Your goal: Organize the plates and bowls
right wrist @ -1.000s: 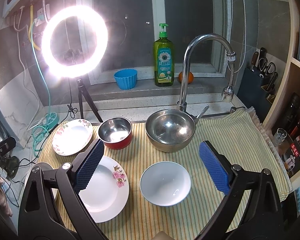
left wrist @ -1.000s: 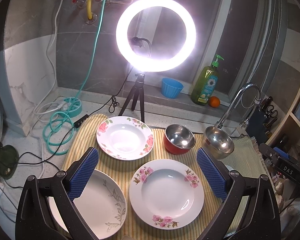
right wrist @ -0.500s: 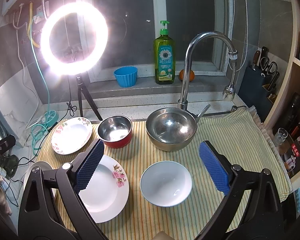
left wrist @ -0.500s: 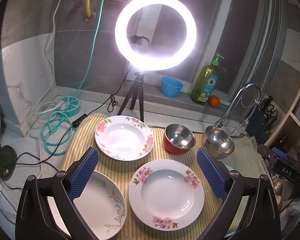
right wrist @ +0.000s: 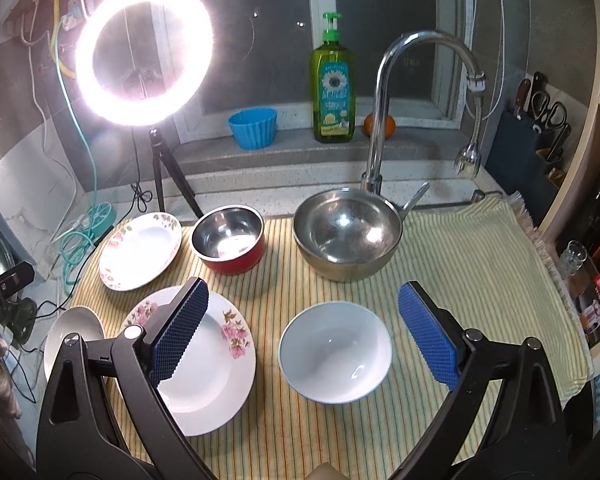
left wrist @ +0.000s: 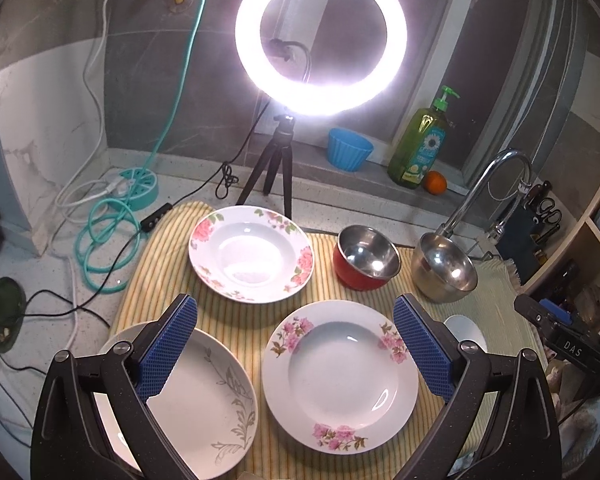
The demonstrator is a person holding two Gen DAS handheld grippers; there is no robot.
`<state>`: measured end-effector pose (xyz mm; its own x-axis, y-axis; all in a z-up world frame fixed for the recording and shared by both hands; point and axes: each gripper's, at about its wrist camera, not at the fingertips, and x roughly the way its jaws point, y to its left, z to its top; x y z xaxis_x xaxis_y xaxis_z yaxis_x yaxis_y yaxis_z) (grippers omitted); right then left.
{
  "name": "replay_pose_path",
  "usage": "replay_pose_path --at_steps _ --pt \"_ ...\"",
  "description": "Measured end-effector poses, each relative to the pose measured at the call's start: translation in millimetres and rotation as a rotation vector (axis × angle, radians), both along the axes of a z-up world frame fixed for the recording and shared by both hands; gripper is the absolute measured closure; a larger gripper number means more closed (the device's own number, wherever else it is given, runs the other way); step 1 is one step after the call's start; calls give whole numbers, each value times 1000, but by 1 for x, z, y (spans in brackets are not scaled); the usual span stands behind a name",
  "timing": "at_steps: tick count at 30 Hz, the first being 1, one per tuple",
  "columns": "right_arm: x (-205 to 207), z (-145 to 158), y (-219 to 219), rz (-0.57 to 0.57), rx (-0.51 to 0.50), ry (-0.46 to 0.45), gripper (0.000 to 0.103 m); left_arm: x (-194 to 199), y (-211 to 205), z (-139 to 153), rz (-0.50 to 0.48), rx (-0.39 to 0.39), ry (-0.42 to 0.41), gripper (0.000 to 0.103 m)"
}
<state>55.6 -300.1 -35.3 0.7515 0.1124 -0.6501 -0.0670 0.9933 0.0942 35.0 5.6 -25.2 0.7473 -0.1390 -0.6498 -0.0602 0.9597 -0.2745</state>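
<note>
On a striped mat (left wrist: 236, 320) lie a far pink-flowered plate (left wrist: 251, 254), a near pink-flowered plate (left wrist: 342, 376) and a grey-leaf plate (left wrist: 204, 404). A red steel-lined bowl (left wrist: 366, 258) and a steel bowl (left wrist: 446, 268) stand behind. My left gripper (left wrist: 296, 348) is open and empty, above the near flowered plate. In the right wrist view a white bowl (right wrist: 335, 352) sits between the fingers of my open, empty right gripper (right wrist: 306, 336), with the steel bowl (right wrist: 347, 234), the red bowl (right wrist: 229, 239) and the flowered plates (right wrist: 204, 364) (right wrist: 140, 250) around it.
A lit ring light on a tripod (left wrist: 320, 36) stands behind the mat. A blue cup (right wrist: 253, 128), soap bottle (right wrist: 333, 88) and orange (right wrist: 386, 125) sit on the sill. The faucet (right wrist: 384, 112) rises behind the steel bowl. Cables and a teal hose (left wrist: 104, 236) lie left; a knife block (right wrist: 528, 136) stands right.
Both grippers have drifted slightly; the left wrist view has edged a little forward and down towards the plates. The dishes have not moved and both grippers stay open.
</note>
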Motion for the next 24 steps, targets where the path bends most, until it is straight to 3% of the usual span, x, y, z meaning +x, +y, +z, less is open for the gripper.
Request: replay_pose_path --at_steps 4,8,10,12,15,17,24 --pt "2 -14 -6 18 24 41 5 2 2 -8 -14 -1 21 7" --pt "1 -26 -9 64 82 90 6 7 3 -19 -44 -6 63 16" --pt "0 -33 -10 93 116 119 15 10 3 -26 -56 -20 85 24" --pt "-1 -43 -10 135 161 170 35 13 3 -33 -76 -39 112 33" --pt "-2 -58 -6 175 194 249 51 18 3 -45 -103 -73 157 45" --pt "-4 -69 -4 195 211 297 56 22 4 -52 -118 -92 188 49" --pt "-5 -98 1 215 281 396 58 38 7 -79 -144 -149 273 56"
